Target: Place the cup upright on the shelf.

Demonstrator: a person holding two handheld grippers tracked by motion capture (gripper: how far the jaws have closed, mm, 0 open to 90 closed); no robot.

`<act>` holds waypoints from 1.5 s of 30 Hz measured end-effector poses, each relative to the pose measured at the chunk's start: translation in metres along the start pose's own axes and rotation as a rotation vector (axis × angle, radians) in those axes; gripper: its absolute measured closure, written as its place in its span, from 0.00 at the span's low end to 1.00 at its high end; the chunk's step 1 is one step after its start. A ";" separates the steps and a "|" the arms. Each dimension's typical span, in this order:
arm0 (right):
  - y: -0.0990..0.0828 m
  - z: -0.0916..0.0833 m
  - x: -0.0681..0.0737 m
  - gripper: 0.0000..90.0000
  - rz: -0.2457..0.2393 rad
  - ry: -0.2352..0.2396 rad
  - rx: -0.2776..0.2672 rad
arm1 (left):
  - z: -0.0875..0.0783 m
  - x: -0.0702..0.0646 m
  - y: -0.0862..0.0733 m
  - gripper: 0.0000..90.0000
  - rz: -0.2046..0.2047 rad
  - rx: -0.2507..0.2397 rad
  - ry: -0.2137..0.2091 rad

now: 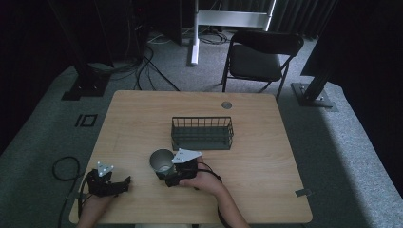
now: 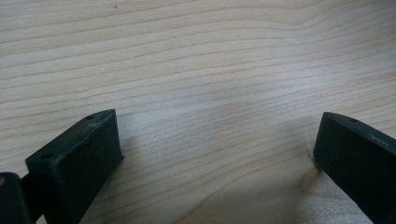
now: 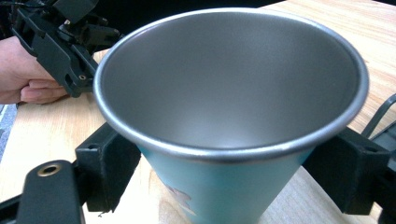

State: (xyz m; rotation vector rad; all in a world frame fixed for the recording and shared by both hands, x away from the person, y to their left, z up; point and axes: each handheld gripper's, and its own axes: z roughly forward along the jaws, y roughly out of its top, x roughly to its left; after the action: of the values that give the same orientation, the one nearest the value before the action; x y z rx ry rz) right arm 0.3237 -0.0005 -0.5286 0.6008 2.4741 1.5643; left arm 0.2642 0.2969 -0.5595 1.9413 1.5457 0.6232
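Observation:
A metal cup (image 1: 161, 160) with a blue outside stands on the wooden table (image 1: 266, 142), just in front of the wire basket. My right gripper (image 1: 165, 172) grips it from the right, one jaw against each side of the cup (image 3: 224, 93). Its black fingers (image 3: 108, 171) press on the blue wall below the rim. My left gripper (image 1: 125, 183) rests near the table's front left corner. In the left gripper view it (image 2: 217, 144) is open, with bare wood between its fingers (image 2: 79, 158). A hand holds that left gripper (image 3: 65, 37) beyond the cup.
A dark wire basket (image 1: 202, 133) stands mid-table, behind the cup. A round grommet (image 1: 226, 105) sits near the far edge. A folding chair (image 1: 259, 57) stands beyond the table. Cables (image 1: 64, 168) lie on the floor at the left.

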 end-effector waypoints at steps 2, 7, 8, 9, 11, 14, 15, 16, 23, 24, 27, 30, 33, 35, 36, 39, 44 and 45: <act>0.001 0.001 0.001 0.18 0.000 -0.012 0.004 | 0.000 0.000 0.000 0.02 0.000 0.000 0.000; 0.007 -0.002 0.001 0.18 0.016 -0.015 -0.020 | 0.000 0.000 0.000 0.02 0.000 0.000 0.000; 0.009 -0.003 0.001 0.18 0.019 -0.021 -0.032 | 0.000 0.000 0.000 0.02 0.000 -0.001 0.000; 0.011 -0.005 0.000 0.18 0.019 -0.021 -0.042 | 0.000 0.000 0.000 0.02 0.000 0.000 0.000; 0.016 -0.007 0.001 0.18 0.023 -0.024 -0.055 | 0.000 0.000 0.000 0.02 0.000 0.000 0.000; 0.024 -0.011 0.001 0.18 0.028 -0.025 -0.063 | 0.000 0.000 0.000 0.02 -0.001 -0.002 0.000; 0.027 -0.013 0.001 0.18 0.019 -0.018 -0.060 | 0.000 0.000 0.000 0.02 0.004 0.000 0.001; 0.030 -0.014 0.001 0.18 0.029 -0.023 -0.066 | 0.000 0.000 0.000 0.02 0.002 0.000 0.001; 0.049 -0.025 -0.001 0.18 0.026 -0.043 -0.099 | 0.000 0.000 0.000 0.02 -0.001 -0.002 0.000; 0.052 -0.027 -0.002 0.18 0.023 -0.055 -0.111 | 0.000 0.000 0.000 0.02 -0.001 -0.002 0.000; 0.059 -0.033 -0.006 0.18 0.026 -0.087 -0.138 | 0.000 0.000 0.000 0.02 0.000 0.001 0.000; 0.069 -0.041 -0.010 0.18 0.032 -0.135 -0.179 | 0.000 0.000 0.000 0.02 -0.001 0.001 0.000; 0.075 -0.046 -0.015 0.18 0.029 -0.168 -0.197 | 0.000 0.000 0.000 0.02 -0.001 0.000 0.000; 0.079 -0.050 -0.018 0.18 0.018 -0.186 -0.201 | 0.000 0.000 0.000 0.02 -0.002 0.000 0.000; 0.081 -0.052 -0.019 0.18 0.021 -0.191 -0.204 | 0.000 0.000 0.000 0.02 -0.002 -0.001 0.001; 0.084 -0.056 -0.023 0.18 0.021 -0.231 -0.218 | 0.000 0.000 0.000 0.02 -0.003 -0.001 0.001; 0.092 -0.065 -0.033 0.18 0.048 -0.303 -0.251 | 0.000 0.000 0.000 0.02 -0.001 -0.001 0.000; 0.092 -0.065 -0.033 0.18 0.048 -0.303 -0.251 | 0.000 0.000 0.000 0.02 -0.001 -0.001 0.000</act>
State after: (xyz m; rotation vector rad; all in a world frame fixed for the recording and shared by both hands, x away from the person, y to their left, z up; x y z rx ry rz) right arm 0.3547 -0.0338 -0.4204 0.7916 2.0222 1.6290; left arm 0.2643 0.2968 -0.5594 1.9397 1.5469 0.6233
